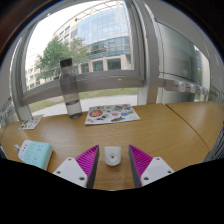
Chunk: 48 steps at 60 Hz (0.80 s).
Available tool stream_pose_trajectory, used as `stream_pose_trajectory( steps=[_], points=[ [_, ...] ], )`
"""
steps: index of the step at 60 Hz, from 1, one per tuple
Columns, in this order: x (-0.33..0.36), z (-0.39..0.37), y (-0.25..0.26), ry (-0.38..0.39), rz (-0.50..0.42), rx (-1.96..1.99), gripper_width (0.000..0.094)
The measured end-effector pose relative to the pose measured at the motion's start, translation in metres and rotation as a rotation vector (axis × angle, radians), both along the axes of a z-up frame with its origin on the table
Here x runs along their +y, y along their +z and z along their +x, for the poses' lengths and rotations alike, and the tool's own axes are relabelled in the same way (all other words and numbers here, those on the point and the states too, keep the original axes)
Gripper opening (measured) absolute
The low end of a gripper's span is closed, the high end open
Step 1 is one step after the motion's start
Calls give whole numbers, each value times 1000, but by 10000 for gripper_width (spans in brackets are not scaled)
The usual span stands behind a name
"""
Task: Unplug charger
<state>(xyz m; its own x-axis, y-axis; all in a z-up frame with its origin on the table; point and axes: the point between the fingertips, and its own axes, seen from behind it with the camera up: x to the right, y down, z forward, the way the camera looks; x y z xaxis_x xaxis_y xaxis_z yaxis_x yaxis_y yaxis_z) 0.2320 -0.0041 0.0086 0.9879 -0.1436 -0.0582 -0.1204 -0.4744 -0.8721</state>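
Gripper (112, 165) hovers low over the table (160, 130), fingers spread wide so the white charger (112, 155) sits between them untouched, lined up for a squeeze, with the bottle (69, 88) well beyond.

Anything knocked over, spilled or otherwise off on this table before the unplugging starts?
Nothing stands out. The bottle stands upright by the window, the printed sheet lies flat, and the white charger sits on the table between the open gripper fingers, untouched.

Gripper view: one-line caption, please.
Open gripper hovers with a white charger between its jaws; a bottle stands beyond.
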Motion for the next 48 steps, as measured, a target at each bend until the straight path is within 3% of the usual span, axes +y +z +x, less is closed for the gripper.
stream_pose_trajectory(
  steps=[4, 25, 34, 48],
  points=[
    [-2, 1, 10, -12, 4, -2, 674],
    [-75, -55, 151, 24, 257, -37, 754],
    [-123, -109, 151, 43, 267, -53, 759],
    [-177, -189, 106, 114, 177, -62, 786]
  ],
)
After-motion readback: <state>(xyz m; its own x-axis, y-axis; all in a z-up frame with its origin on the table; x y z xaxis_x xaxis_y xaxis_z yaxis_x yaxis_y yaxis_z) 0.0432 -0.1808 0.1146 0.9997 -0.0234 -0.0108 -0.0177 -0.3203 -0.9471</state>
